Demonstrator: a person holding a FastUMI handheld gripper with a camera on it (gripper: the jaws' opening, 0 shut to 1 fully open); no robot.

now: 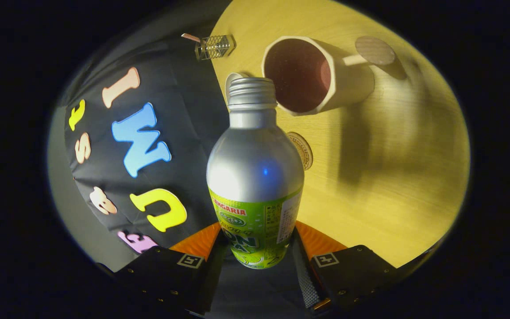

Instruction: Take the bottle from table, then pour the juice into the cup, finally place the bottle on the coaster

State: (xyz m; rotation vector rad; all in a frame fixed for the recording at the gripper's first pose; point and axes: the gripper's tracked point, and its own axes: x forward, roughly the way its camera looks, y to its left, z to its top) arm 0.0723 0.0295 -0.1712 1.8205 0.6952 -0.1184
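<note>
The tongs sit at the bottom centre of the frame, clamped on the bottle, one finger pressing on each side of its green label. The silver bottle runs up the middle of the frame, cap off, its threaded neck reaching toward the cup. That cup sits in the upper centre-right, on the desk, its dark mouth turned toward the lens and its rim just beside the bottle's mouth. The whole scene appears tilted, with the desk filling the right half. A round coaster peeks out from behind the bottle's shoulder, just right of centre, lying flat on the desk below the cup. Up in the upper right, a round disc on a short stem lies beyond the cup. A small wire object rests at the desk's edge, upper centre-left.
</note>
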